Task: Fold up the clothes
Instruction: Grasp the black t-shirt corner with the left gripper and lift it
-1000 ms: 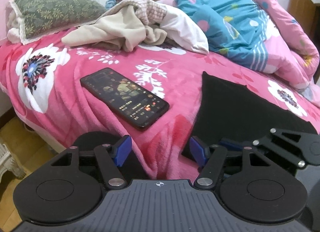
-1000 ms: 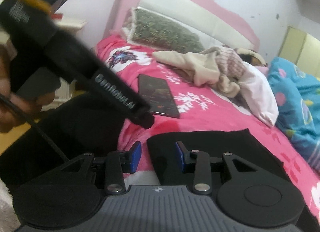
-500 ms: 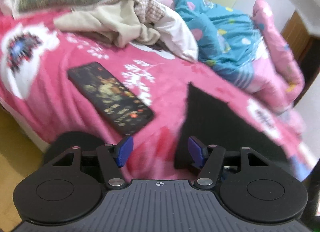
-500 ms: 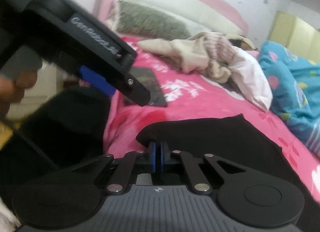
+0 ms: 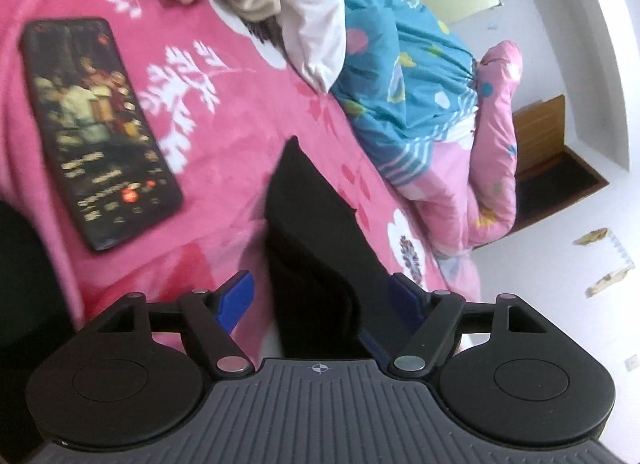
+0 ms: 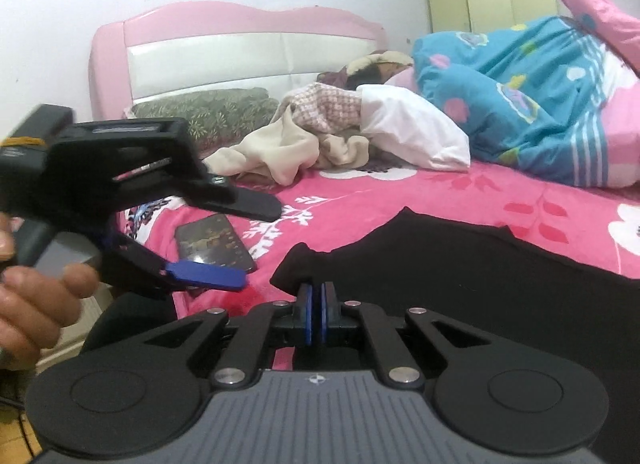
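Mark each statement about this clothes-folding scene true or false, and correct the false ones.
1. The right claw is shut on the edge of the black garment. True.
2. The left claw is clamped shut on the phone. False: its jaws stand apart, with a fold of the black garment between them, and the phone lies untouched on the pink blanket.
3. The phone's screen is lit. True.
4. The beige clothes lie on the floor. False: they are heaped on the bed near the headboard.
5. The blue quilt is folded neatly on the black garment. False: it is bunched up further back on the bed, apart from the garment.
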{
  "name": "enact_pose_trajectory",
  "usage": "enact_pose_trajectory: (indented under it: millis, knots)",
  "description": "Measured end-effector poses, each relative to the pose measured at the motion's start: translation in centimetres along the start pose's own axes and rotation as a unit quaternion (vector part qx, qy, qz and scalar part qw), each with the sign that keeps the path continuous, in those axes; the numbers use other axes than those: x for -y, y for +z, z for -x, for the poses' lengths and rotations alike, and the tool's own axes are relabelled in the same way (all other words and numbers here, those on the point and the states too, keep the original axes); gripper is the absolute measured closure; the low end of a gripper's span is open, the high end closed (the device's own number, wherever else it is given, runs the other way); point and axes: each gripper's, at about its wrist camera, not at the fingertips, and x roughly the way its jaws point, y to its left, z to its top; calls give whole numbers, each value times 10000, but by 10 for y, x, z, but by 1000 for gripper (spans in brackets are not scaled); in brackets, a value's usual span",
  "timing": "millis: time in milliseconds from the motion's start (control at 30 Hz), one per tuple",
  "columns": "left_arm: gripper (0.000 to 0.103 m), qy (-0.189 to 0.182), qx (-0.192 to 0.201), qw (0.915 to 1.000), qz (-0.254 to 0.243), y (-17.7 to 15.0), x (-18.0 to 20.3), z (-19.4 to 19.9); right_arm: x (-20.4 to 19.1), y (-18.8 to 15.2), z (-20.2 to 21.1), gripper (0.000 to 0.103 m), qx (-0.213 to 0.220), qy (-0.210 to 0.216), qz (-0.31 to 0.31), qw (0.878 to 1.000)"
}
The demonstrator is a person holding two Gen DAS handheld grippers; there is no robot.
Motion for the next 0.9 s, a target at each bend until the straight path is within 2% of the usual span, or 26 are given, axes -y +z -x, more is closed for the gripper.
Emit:
enact_pose_trajectory:
  millis: [267,467,667,767,833,900]
  knots:
    - [25,63,-509,9983,286,15,-12,-40,-5,-3,3,100,20,57,5,10000]
    - [30,145,-615,9974,337,22,-15,-59,-8,-3,5,100,61,106,16,9999]
    - [45,247,-653,9975,58,25,-5,-74,-6,1,6,100,112,105,-22,9999]
    - [61,395,-649,9969,-189,23,1,-83,-4,2,9,100,171,66,-57,9998]
    - [79,504,-643,9958,-417,22,7,-87,0,2,11,100,210,30,-124,9997]
    - [90,591,-633,9939,-678,19,16,-91,4,2,14,100,249,-21,-190,9995]
